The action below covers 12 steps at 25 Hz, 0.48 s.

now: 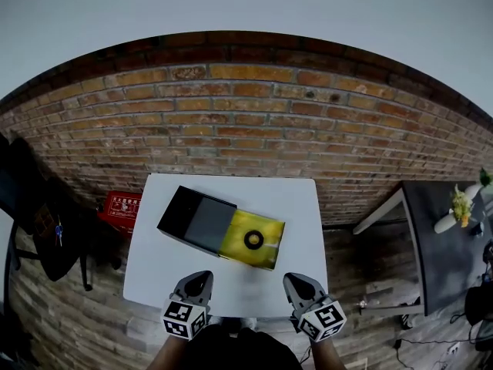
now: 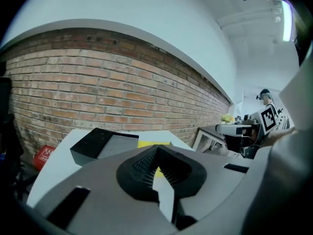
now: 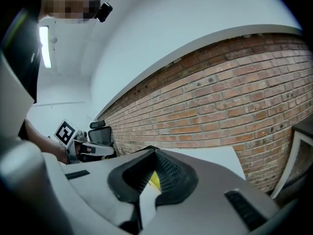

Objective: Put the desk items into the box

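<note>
Grey plastic fills the bottom of both gripper views, and in the head view the two grippers sit closest, at the near edge of the white table (image 1: 154,276), tips aimed at the middle. The left gripper (image 1: 196,279) has its jaws pressed together with nothing between them. The right gripper (image 1: 303,283) looks the same, jaws together and empty. The yellow glimpsed past each pair is something lying farther off, not something pinched. Both are drawn back, well apart from everything on the table, which suggests neither has work in hand just now.

At mid-table the black box (image 1: 189,216) lies slantwise. Touching its right end is a flat yellow panel (image 1: 268,251) with a small black ring (image 1: 253,240) resting on it. Whether that panel is a tray, a lid or a pad I cannot tell. No loose items show on the bare table around it, so the packing is probably at or near its end.

Beyond the far edge, a red crate (image 1: 123,207) stands on the floor to the left. A dark table (image 1: 439,260) with a vase (image 1: 454,216) stands to the right, before the brick wall (image 1: 246,122).
</note>
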Available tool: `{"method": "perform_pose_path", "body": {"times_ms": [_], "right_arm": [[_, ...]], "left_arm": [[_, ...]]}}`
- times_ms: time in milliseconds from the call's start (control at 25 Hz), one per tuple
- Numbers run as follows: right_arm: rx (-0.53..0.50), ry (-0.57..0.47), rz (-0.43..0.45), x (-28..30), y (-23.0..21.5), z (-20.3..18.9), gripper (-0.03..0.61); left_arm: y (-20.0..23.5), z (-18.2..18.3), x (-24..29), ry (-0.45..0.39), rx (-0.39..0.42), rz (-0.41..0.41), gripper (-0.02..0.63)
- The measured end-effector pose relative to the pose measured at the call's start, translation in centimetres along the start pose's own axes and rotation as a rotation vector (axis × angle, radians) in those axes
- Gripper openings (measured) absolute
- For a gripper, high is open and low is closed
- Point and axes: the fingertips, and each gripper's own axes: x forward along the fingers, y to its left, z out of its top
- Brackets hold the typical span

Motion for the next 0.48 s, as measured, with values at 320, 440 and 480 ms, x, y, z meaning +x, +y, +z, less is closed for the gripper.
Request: {"method": "perform_pose_path", "body": {"times_ms": [320, 440, 480], "right_arm": [[0.027, -0.016, -0.072, -1.3, 1.1, 0.9, 0.021], [0.033, -0.031, -0.107, -1.5, 1.1, 1.2, 0.021], [0.037, -0.036, -0.117, -1.5, 1.1, 1.2, 0.021]], "left_arm": [[2.6, 1.7, -2.2, -0.043, 0.002, -0.035, 0.012], [2.8, 2.3, -2.2, -0.056, 0.016, -0.062, 0.012], [2.8, 2.4, -2.3, -0.054, 0.022, -0.073, 0.013]]}}
